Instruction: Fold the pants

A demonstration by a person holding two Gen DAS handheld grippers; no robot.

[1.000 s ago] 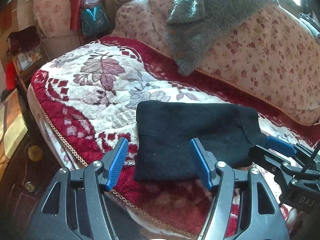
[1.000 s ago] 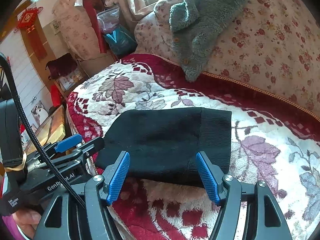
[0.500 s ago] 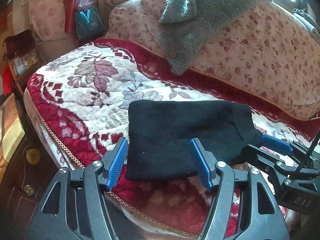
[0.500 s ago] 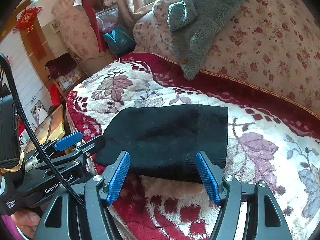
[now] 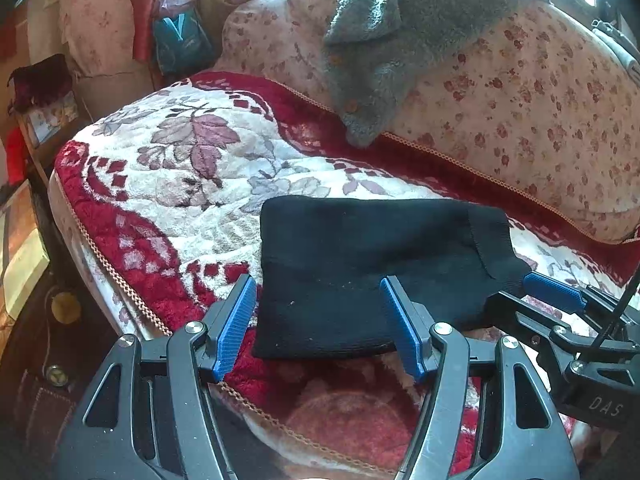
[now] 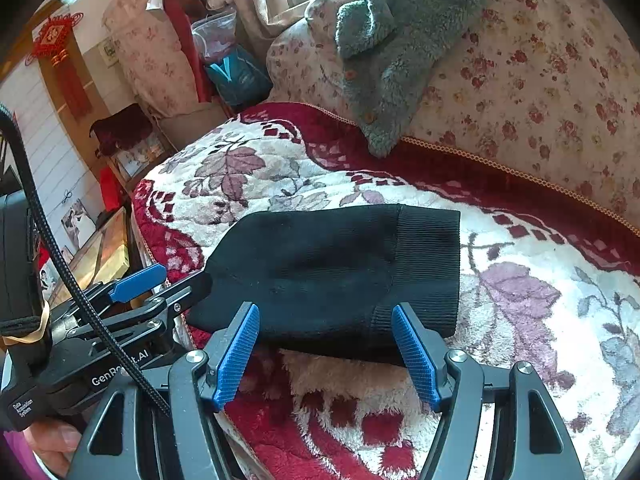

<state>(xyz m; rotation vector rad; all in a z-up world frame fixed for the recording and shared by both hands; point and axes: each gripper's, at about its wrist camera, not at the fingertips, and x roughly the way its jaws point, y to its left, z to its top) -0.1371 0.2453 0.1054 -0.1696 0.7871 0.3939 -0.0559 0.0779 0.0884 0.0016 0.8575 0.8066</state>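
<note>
The black knit pants [image 5: 360, 268] lie folded into a compact rectangle on the red and white floral blanket [image 5: 180, 184] that covers the sofa seat, close to its front edge. The ribbed waistband [image 6: 430, 264] is on the right end. My left gripper [image 5: 318, 292] hovers open just in front of the pants' left half, with its blue pads apart and touching nothing. My right gripper [image 6: 326, 312] hovers open in front of the right half, also holding nothing. Each gripper shows in the other's view: the right gripper [image 5: 552, 292] at the waistband corner, the left gripper [image 6: 138, 280] at the left corner.
A grey fleece garment [image 5: 400, 52] hangs over the floral sofa back [image 5: 540, 112]. The seat's front edge [image 5: 120, 280] drops off on the left towards a dark floor with clutter. Bags and a small stand [image 6: 124, 136] stand beyond the sofa's far end. A person's hand [image 6: 48, 444] holds the left gripper.
</note>
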